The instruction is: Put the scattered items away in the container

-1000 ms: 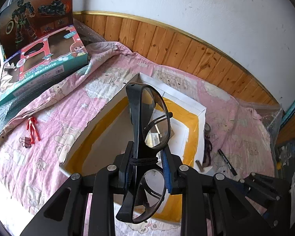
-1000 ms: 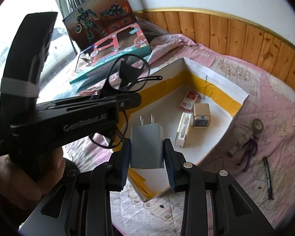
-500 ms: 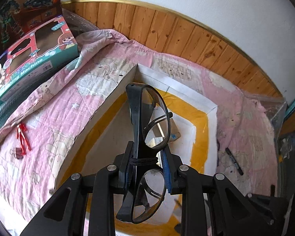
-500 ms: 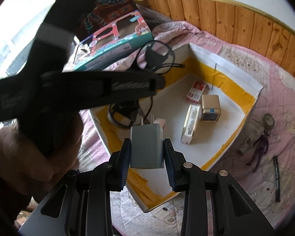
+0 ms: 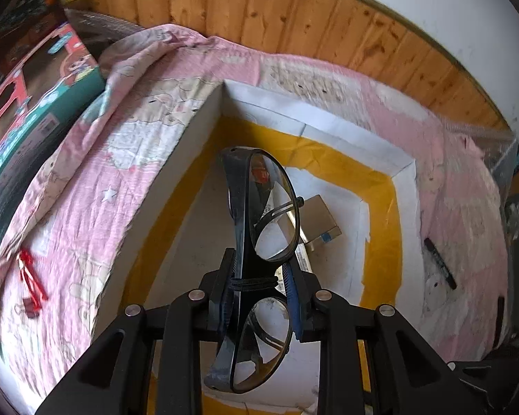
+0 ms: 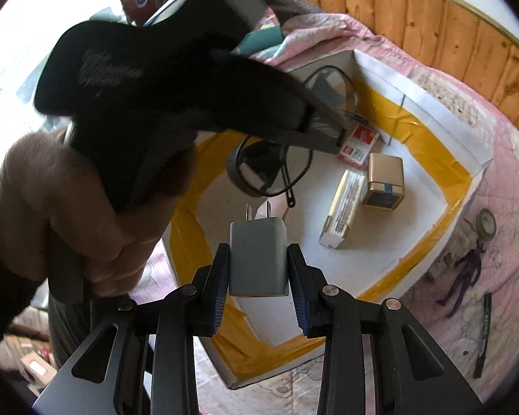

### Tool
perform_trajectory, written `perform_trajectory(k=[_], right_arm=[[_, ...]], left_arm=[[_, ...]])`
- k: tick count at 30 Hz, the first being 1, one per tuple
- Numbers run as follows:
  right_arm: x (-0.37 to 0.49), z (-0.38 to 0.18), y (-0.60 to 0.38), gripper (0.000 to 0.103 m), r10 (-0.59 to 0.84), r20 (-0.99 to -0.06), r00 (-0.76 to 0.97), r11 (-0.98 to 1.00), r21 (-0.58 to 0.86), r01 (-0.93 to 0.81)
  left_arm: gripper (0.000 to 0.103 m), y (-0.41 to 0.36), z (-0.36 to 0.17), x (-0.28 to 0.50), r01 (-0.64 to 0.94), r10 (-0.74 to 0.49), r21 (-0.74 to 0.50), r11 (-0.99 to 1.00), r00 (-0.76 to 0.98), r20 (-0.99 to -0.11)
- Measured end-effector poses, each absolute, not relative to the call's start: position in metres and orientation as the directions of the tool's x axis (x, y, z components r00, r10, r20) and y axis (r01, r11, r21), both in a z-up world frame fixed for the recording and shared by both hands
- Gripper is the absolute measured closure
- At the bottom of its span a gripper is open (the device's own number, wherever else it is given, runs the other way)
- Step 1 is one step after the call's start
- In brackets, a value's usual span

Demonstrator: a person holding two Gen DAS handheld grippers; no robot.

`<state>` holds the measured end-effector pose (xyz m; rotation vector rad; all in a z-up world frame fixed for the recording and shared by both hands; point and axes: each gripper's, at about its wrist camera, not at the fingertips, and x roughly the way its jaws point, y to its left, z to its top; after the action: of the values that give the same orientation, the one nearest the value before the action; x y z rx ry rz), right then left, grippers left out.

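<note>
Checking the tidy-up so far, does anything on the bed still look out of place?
Yes. A purple figure, tape roll and black marker lie on the blanket right of the box; a red figure lies on its left.

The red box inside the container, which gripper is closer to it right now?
Left. The left gripper with the glasses hangs right beside the red box; the right gripper holds back near the container's front.

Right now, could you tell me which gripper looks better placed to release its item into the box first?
Left, probably. The left gripper holds the glasses well over the box floor. The right gripper, clamping the charger, sits nearer the box's near wall, partly behind the left gripper.
</note>
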<state>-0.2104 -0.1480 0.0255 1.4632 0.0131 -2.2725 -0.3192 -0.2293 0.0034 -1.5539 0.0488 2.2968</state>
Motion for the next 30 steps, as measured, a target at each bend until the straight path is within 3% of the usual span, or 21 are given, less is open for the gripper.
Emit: perform_trajectory(k=[16,20,30], right_arm=[[-0.224,0.012,-0.150,0.066,-0.342,-0.891,-0.299,-0.904,0.226,0.363],[-0.224,0.014,-0.146,0.066,-0.349,-0.886,-0.305,-0.907,0.238,0.347],[-0.214,0.023,-0.138,0.066,-0.388,-0.866,-0.315,-0.902,0.286,0.324]], left_arm=[[0.075,-0.224,-0.043,-0.353,-0.255,0.237,-0.186,-0.949,-0.187,-0.953],[0.061,-0.225,-0.045,-0.356,-0.234,0.240,-0.191,-0.953,-0.203,-0.949],[0.060,-0.226,-0.033,-0.345,-0.259,0.225,-0.163,-0.952,-0.229,-0.947]])
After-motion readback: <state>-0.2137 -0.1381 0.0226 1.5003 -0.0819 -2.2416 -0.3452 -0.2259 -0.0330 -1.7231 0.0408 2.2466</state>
